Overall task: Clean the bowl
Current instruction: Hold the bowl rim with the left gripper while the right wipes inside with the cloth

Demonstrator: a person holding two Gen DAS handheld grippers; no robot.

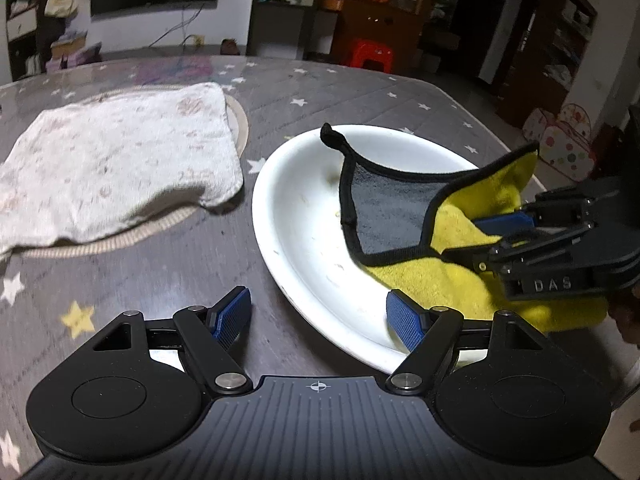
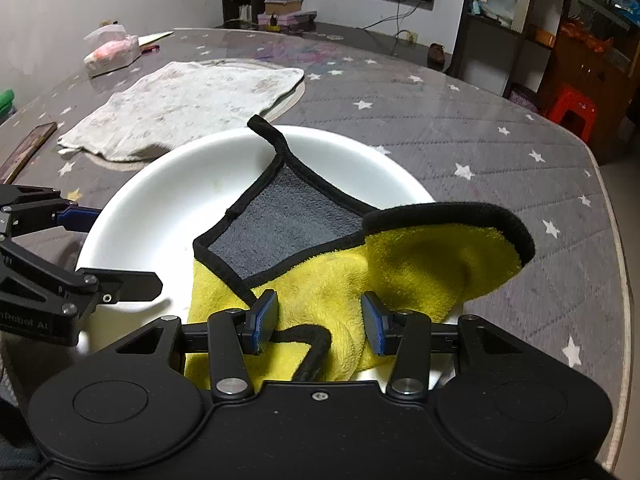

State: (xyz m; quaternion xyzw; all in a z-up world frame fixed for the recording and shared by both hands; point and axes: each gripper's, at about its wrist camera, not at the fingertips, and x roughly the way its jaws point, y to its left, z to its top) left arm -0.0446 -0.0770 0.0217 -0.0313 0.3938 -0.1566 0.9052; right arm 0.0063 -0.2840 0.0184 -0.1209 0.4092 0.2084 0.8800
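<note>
A wide white bowl sits on the grey star-patterned table. A yellow and grey cloth with a black hem lies bunched in the bowl's near right part, one corner reaching towards the middle. My right gripper is shut on the yellow bunch, and a fold of it stands up to the right. My left gripper is open and straddles the bowl's near left rim, one blue pad inside and one outside, neither pressing on it. Small specks of dirt mark the bowl's inside.
A stained white towel lies over a round mat beyond the bowl on the left. A tissue pack and a framed picture are farther left. The table's edge curves close on the right, with a red stool past it.
</note>
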